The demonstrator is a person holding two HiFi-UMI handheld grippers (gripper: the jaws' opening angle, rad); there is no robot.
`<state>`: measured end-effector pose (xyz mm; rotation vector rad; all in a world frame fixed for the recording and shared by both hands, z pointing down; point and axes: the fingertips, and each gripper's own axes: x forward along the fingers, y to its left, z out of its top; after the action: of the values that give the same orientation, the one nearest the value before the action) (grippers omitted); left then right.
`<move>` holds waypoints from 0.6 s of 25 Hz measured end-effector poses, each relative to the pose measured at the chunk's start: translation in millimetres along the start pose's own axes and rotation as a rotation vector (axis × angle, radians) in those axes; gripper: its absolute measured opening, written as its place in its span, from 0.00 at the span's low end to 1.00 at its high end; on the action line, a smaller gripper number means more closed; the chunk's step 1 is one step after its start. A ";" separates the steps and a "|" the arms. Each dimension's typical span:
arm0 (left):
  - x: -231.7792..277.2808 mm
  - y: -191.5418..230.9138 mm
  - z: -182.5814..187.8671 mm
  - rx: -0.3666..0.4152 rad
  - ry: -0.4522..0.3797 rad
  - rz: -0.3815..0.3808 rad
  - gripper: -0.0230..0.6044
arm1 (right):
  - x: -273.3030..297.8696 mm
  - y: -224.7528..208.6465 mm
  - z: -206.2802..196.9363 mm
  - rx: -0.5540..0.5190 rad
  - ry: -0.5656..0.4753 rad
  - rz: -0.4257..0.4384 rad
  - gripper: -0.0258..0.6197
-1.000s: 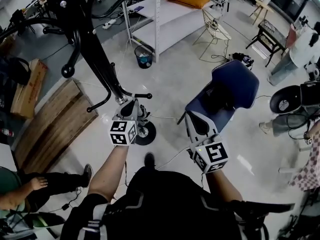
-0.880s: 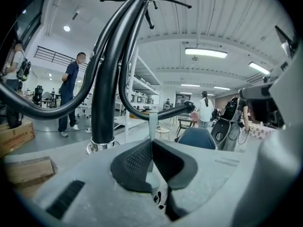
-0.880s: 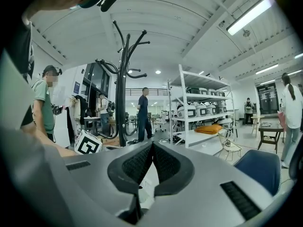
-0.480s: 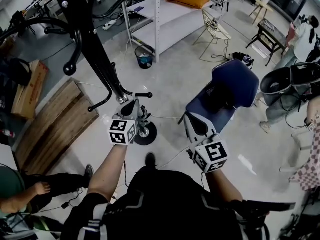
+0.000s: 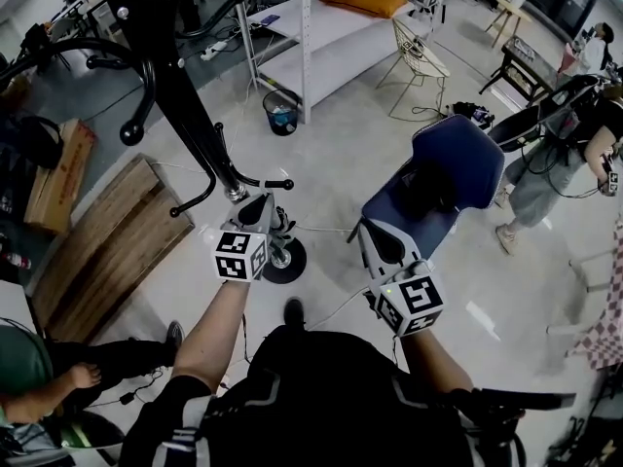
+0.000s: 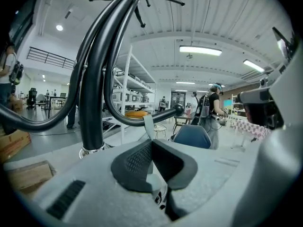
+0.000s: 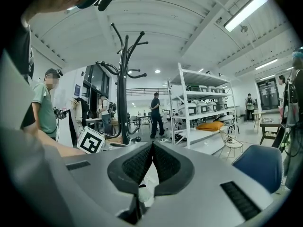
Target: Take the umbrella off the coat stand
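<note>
A black coat stand point(image 5: 180, 90) rises over the workshop floor, with a blue chair point(image 5: 458, 168) well apart on its right. The left gripper point(image 6: 150, 141), just beside the stand's pole, is clamped on a pale umbrella strap point(image 6: 148, 128) hanging from a low curved hook point(image 6: 131, 123) of the stand. The umbrella's body cannot be made out. The right gripper point(image 7: 152, 145), farther from the stand, is clenched on nothing.

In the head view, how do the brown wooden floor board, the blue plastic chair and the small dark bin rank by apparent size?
1. Brown wooden floor board, only narrowly.
2. Blue plastic chair.
3. Small dark bin, clearly smallest.
</note>
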<state>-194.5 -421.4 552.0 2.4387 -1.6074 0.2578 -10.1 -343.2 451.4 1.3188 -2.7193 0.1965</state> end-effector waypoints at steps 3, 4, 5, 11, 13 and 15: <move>-0.2 -3.9 5.4 -0.002 -0.001 -0.002 0.05 | -2.9 -1.6 4.2 0.001 -0.008 -0.006 0.04; 0.2 -6.4 7.9 -0.001 -0.003 -0.007 0.05 | -4.1 -3.2 5.4 0.001 -0.011 -0.009 0.04; 0.9 -9.3 10.1 0.000 -0.005 -0.011 0.05 | -5.7 -5.1 6.1 0.002 -0.014 -0.012 0.04; 4.9 -24.6 19.7 0.009 -0.009 -0.028 0.05 | -15.3 -12.1 9.9 0.005 -0.030 -0.022 0.04; 6.2 -29.9 22.6 0.012 -0.011 -0.035 0.05 | -19.1 -15.2 10.1 0.004 -0.034 -0.026 0.04; 7.6 -36.1 24.9 0.017 -0.013 -0.045 0.05 | -22.7 -18.4 10.4 0.004 -0.038 -0.031 0.04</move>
<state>-157.5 -421.0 527.2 2.4906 -1.5600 0.2504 17.9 -338.6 438.8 1.3791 -2.7285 0.1753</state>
